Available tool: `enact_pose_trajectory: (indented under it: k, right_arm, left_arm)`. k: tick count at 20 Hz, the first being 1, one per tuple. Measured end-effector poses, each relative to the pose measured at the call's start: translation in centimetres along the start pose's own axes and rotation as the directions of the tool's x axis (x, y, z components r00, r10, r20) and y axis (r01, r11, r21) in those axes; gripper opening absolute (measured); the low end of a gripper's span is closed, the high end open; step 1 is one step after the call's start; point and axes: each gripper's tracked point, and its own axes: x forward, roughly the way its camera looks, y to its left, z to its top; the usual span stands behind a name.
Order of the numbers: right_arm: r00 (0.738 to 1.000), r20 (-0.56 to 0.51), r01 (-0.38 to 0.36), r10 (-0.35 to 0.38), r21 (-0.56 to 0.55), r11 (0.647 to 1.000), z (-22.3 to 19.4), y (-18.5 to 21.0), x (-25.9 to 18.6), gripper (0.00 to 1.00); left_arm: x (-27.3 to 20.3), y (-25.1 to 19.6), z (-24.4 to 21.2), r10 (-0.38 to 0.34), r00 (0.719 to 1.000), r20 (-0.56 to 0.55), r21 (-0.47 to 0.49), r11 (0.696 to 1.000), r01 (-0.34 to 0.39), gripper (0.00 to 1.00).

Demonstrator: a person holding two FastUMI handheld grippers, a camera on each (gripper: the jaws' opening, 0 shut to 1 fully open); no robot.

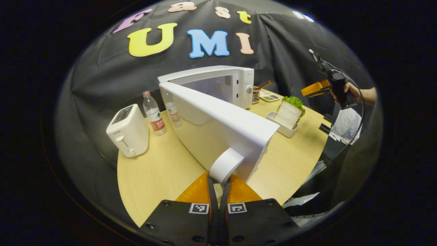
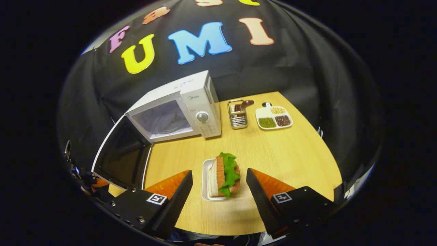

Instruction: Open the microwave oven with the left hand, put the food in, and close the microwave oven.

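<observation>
Your left gripper [image 1: 218, 186] has its fingers drawn tight together on the white handle [image 1: 226, 165] of the microwave door [image 1: 218, 121], and the door stands swung well out from the microwave oven [image 2: 177, 109]. In the right gripper view the cavity [image 2: 160, 119] is open to the front, pale inside, with what looks like a turntable ring on its floor; nothing else seems to be in it.

Your right gripper [image 2: 219, 186] is spread wide and holds nothing. It hangs above the table [image 2: 290, 153] with the sandwich [image 2: 225, 176] between and below its fingers, not touching either. The sandwich, bread with a green lettuce leaf, stands on edge in a small white tray [image 2: 205, 181] in front of the microwave oven, a little to the right of its opening.

So I judge the opening step done. Left for you: take hold of the tray or sandwich, carry it into the cavity, then swing the door shut.

Farther back on the table, a metal holder [image 2: 238, 116] has a brown-handled utensil standing in it, and beside it a white divided dish [image 2: 274, 118] carries three separate heaps: green, dark reddish and pale yellow. In the left gripper view a white toaster [image 1: 128, 130] and a water bottle [image 1: 154, 114] stand on the far side of the door.
</observation>
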Motion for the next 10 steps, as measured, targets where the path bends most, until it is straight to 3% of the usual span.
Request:
enact_pose_trajectory:
  k: [4, 6, 10]
  right_arm:
    - [0.997, -0.076, 0.007, -0.001, 0.077, 0.997, -2.7, -2.0, 1.9, 0.98]
    - [0.99, -0.128, -0.041, 0.053, 0.1, 0.994, -4.1, -1.4, 2.6, 0.98]
    - [0.974, -0.209, -0.068, 0.082, 0.07, 0.995, -5.9, -1.4, 4.3, 0.98]
  left_arm:
    - [-0.8, 1.3, -0.5, -0.021, 1.0, 0.013, -0.005, 1.0, 0.021, 0.06]
    - [-0.9, 1.8, -0.8, -0.031, 0.999, 0.009, 0.003, 1.0, 0.031, 0.06]
    - [-1.7, 4.1, -1.5, 0.001, 1.0, 0.002, -0.008, 1.0, -0.001, 0.13]
